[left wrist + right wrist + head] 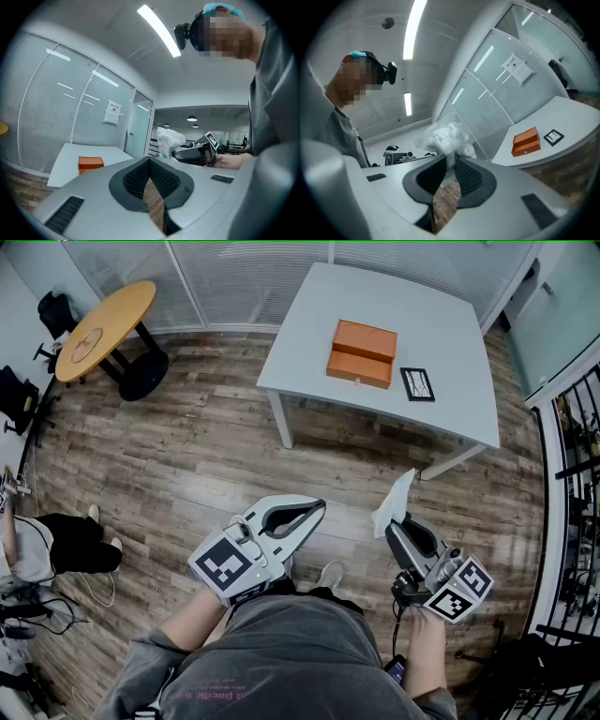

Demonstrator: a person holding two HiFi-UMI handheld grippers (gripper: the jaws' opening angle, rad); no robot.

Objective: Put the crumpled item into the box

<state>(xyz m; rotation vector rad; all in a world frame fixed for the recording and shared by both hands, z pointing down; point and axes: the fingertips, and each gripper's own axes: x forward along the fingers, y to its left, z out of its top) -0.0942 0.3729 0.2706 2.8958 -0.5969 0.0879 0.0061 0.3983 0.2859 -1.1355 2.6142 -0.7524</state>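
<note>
- Head view: the orange box (pixel 362 353) sits on the white table (pixel 450 381), with a black-framed card (pixel 417 383) just to its right. Both grippers are well short of the box, over the wood floor. The right gripper (pixel 390 524) pinches the white crumpled item (pixel 395 502) at its tips. The left gripper (pixel 320 508) has its tips together.
- Left gripper view: the left gripper (pixel 150 162) has its pads meeting with nothing between them. The box (pixel 90 162) lies far ahead to the left, and the crumpled item (pixel 170 139) is off to its right.
- Right gripper view: the right gripper (pixel 451 162) is clamped on the lower edge of the crumpled item (pixel 442 137), and most of the wad stands free above the pads. The box (pixel 526 141) is far off to the right.
- Doing it well, as I judge it: keep the pinch firm and walk up to the table. From here I cannot tell whether the box is open, so the idle left gripper may be needed for the lid.
</note>
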